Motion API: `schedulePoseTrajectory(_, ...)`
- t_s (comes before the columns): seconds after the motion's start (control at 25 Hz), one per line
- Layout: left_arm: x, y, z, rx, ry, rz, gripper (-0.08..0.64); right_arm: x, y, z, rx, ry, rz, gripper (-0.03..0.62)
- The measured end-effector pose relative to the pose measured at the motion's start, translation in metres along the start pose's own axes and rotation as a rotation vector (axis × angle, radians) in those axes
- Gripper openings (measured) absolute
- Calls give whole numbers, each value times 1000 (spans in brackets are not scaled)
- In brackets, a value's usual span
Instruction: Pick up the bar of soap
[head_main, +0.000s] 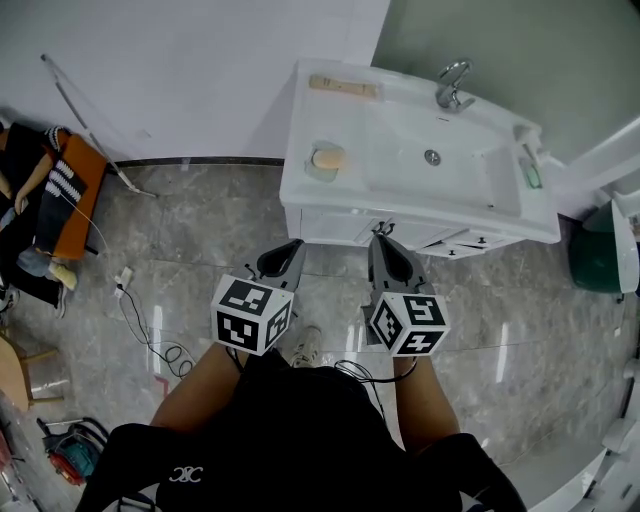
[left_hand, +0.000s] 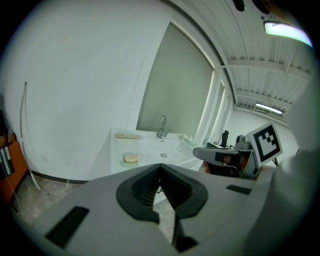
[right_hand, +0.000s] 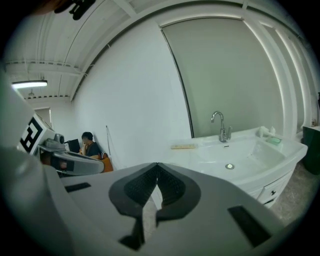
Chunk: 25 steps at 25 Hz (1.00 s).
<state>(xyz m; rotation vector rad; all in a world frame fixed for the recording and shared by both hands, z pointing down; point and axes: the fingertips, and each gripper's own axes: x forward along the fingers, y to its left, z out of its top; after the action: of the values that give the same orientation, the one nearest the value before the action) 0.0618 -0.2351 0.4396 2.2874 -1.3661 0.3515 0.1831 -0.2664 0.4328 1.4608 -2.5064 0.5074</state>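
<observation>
Grey floor tiles (head_main: 180, 230) and a white wall surround a white washbasin unit (head_main: 420, 215).

Left gripper (head_main: 294, 244): jaws closed tip to tip, nothing between them. Right gripper (head_main: 377, 238): jaws likewise fully closed and empty. Both grippers are side by side, short of the unit's front edge, and point toward it.

Ahead of the left gripper, and nearer to it than to the right gripper, the bar of soap (head_main: 327, 157) lies in a shallow dish (head_main: 318, 172). The dish sits on the tabletop (head_main: 300, 130) beside the bowl, well apart from either gripper. Further ahead, a flat comb-like item (head_main: 343, 86) lies at the rear edge. The tap (head_main: 452, 85) stands ahead of the right gripper.

Status: approach only; no step of the pick is done. Remaining, by estimate: advance one gripper, open its jaws, close on the soap, lift.
</observation>
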Motion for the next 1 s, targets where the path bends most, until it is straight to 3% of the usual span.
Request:
schedulePoseTrajectory(0.36,-11,30,8,-4,-19,-14,9,32,15,-11,-149,71,23,8)
schedulePoseTrajectory(0.6,-19,54,10,-28,-29,4,8,59,9,-15,-347,131,19,8)
schedulePoseTrajectory(0.8,-23,66,17,-35,-48,14,8,82,17,-17,-528,196,133,8)
schedulePoseTrajectory(1.0,-26,75,15,-45,-50,29,8,102,14,-18,-634,253,241,8)
